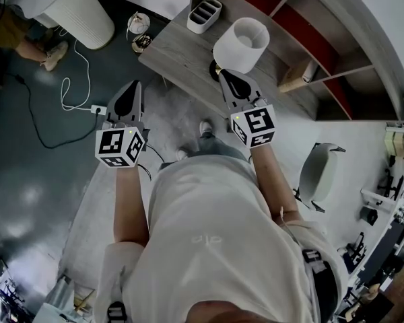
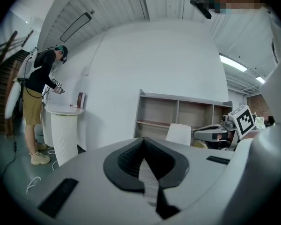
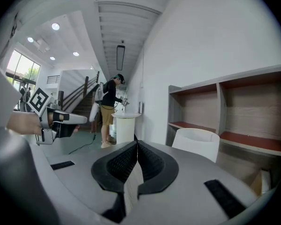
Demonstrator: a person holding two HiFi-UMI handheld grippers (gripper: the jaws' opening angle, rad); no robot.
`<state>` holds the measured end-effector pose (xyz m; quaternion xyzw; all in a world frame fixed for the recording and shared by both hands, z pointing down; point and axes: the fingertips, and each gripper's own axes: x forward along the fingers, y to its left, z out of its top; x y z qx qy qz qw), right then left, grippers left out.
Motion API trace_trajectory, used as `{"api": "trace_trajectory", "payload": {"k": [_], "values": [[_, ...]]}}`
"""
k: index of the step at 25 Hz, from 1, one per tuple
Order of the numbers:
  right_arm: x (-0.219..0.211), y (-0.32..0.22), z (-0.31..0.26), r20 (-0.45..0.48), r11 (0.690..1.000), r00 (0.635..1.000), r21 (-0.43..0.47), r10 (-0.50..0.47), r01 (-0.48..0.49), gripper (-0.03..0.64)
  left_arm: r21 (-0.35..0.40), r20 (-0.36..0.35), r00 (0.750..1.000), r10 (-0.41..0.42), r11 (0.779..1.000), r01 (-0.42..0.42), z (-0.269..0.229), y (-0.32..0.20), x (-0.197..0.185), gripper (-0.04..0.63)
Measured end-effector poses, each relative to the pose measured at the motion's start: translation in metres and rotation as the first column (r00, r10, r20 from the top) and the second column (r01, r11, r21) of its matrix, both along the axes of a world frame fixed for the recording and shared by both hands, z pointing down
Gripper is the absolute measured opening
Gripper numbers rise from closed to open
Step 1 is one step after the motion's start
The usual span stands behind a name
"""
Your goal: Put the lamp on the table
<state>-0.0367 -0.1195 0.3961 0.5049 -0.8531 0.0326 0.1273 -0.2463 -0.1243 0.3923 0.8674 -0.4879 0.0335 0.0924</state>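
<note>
Both of your tools are clenched and empty. On your left gripper (image 2: 143,145) the two dark pads meet along one line with nothing caught in it, and your right gripper (image 3: 136,148) looks the same.

The lamp (image 1: 240,42) stands upright on the wooden table (image 1: 175,56), white shade on top, in front of the open shelf (image 1: 310,25) with the red insides. From your head view, the tip of your right gripper points at the lamp's dark foot and sits just beside it; whether it touches cannot be told. In the right gripper view the shade stands to the right of the closed jaws, not between them.

You hold your left gripper out over the floor, off the near corner of the table and well apart from the lamp.

A white tray (image 1: 204,14) with compartments lies at the far end of the table. A white ribbed pedestal (image 1: 81,9) stands on the dark floor to your left, and another person (image 3: 107,109) stands at it. A white cable (image 1: 71,89) loops across the floor near your left gripper. A pale chair (image 1: 320,173) stands at your right
</note>
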Motion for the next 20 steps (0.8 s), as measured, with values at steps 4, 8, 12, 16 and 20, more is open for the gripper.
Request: {"api": "trace_trajectory", "payload": {"k": [4,8,12,16,20], "values": [[-0.002,-0.007,0.002,-0.005,1.0,1.0,-0.004,-0.005,0.005,0.031,-0.007,-0.007,1.0,0.007,1.0,-0.007,0.004,-0.009,0.003,0.015],[-0.003,-0.014,0.002,-0.001,1.0,1.0,-0.008,-0.007,0.007,0.031,-0.018,-0.01,1.0,0.009,1.0,-0.01,0.008,-0.017,0.004,0.015],[-0.005,-0.022,0.003,-0.015,1.0,1.0,-0.008,-0.015,0.015,0.031,-0.032,-0.005,1.0,0.012,0.999,-0.012,0.013,-0.025,0.005,0.015],[-0.002,-0.03,0.004,-0.015,1.0,1.0,-0.012,-0.02,0.02,0.031,-0.045,-0.01,1.0,0.012,0.999,-0.013,0.015,-0.033,0.009,0.015],[0.001,-0.034,0.003,-0.013,0.999,0.999,-0.011,-0.03,0.03,0.031,-0.048,-0.011,1.0,0.004,0.999,-0.004,0.015,-0.037,0.013,0.015]]}}
